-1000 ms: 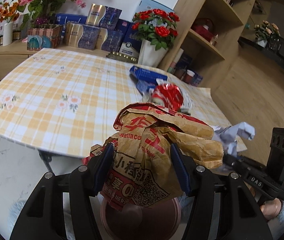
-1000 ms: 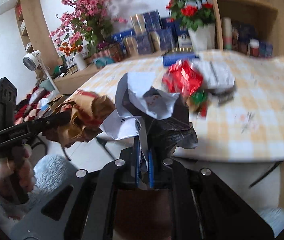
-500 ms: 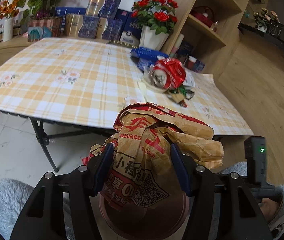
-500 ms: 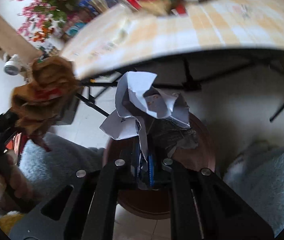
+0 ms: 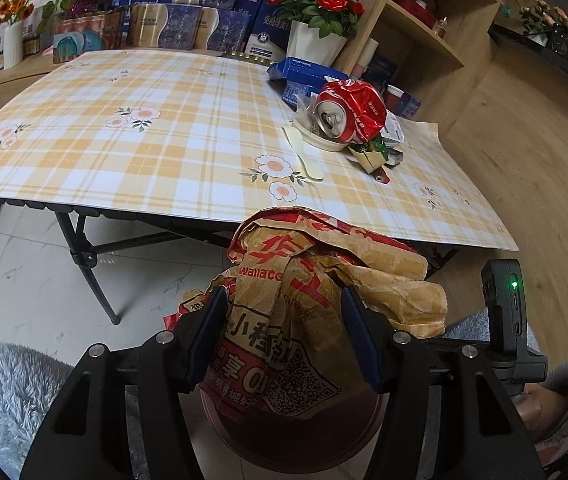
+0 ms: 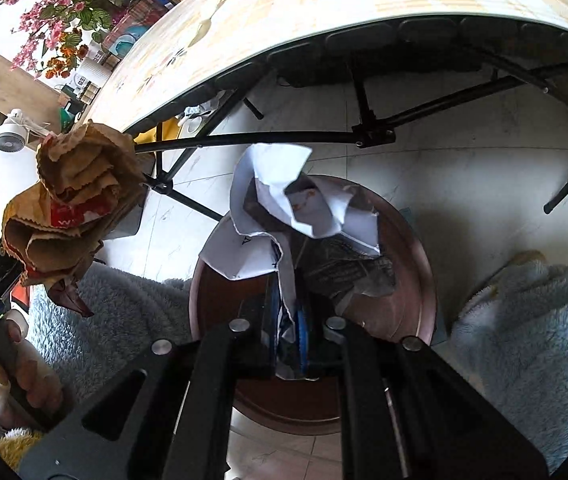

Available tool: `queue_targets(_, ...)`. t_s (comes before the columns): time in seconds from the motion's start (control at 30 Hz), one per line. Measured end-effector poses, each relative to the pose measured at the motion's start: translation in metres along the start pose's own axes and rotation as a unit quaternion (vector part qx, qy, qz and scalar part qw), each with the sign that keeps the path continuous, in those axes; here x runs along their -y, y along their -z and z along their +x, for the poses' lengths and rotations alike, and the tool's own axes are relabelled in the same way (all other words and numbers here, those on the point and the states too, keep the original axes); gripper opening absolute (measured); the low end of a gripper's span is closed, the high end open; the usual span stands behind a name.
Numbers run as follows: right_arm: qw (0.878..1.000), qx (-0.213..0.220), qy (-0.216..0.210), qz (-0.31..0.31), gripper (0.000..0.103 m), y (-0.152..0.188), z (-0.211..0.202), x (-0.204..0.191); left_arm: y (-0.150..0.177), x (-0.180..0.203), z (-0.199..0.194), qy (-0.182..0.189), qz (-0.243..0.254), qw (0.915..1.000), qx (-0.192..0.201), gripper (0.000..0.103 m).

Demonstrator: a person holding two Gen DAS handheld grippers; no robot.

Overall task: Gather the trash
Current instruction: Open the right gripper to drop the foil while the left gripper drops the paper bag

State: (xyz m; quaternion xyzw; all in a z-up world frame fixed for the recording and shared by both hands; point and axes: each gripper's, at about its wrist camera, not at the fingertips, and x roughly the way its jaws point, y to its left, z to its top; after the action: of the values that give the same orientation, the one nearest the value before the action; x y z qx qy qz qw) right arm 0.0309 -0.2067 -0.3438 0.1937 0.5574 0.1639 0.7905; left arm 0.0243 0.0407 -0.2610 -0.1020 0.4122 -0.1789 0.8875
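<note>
Both grippers loaded, both poised over the bin. Left gripper (image 5: 284, 328) is clamped on a crumpled brown paper bag (image 5: 324, 280) with red print, jaws pressing its sides well apart because the bag is bulky; the bag hangs just above the round reddish-brown bin (image 5: 284, 436) whose rim shows beneath it on the floor, in front of the table edge. Right gripper (image 6: 290, 336) has its jaws nearly closed, pinching a thin tail of crumpled white paper (image 6: 284, 204) with a darker printed sheet wadded into it; the wad sits directly over the bin (image 6: 416, 280) mouth. From the right view the paper bag (image 6: 71, 208) is held off to the left side, level with the wad, not over the centre of the bin. Bin interior, where visible, looks dark and bare, though most of it is hidden by the wad. Judgement: two items are lifted and carried, neither yet dropped, so nothing is confirmed collected. Left on the table (image 5: 123, 128): a crushed red can (image 5: 348, 112) lying in a shallow white dish (image 5: 320, 140), a pale plastic spoon (image 5: 304, 156) beside it, small green and gold wrappers (image 5: 372, 152) touching the dish, and a blue packet (image 5: 304, 74) behind. Whether the blue packet is trash I cannot tell. So roughly the first batch is at the release point; most of the pile remains near the far right corner.
</note>
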Motion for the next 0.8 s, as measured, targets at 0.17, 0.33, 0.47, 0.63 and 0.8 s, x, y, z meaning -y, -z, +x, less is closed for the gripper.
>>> queue_targets(0.17,1.000,0.003,0.003,0.001,0.036,-0.002,-0.002,0.005,0.000,0.001,0.001,0.000,0.001,1.0000,-0.003,0.058)
queue_targets(0.33,0.999,0.029,0.022,-0.009,0.071,-0.003,-0.010,0.003,0.001,0.002,0.003,-0.001,0.006,0.9999,-0.009,0.058)
queue_targets(0.47,0.998,0.047,0.042,0.003,0.091,-0.006,-0.013,0.008,0.002,0.003,0.006,-0.003,0.008,0.9999,-0.014,0.059)
queue_targets(0.63,0.996,0.054,0.057,0.031,0.095,-0.008,-0.014,0.020,0.003,0.006,0.009,-0.003,0.015,0.9997,-0.022,0.059)
queue_targets(0.8,0.995,0.059,0.058,0.049,0.096,-0.009,-0.016,0.027,0.004,0.010,0.012,0.001,0.024,0.9993,-0.028,0.060)
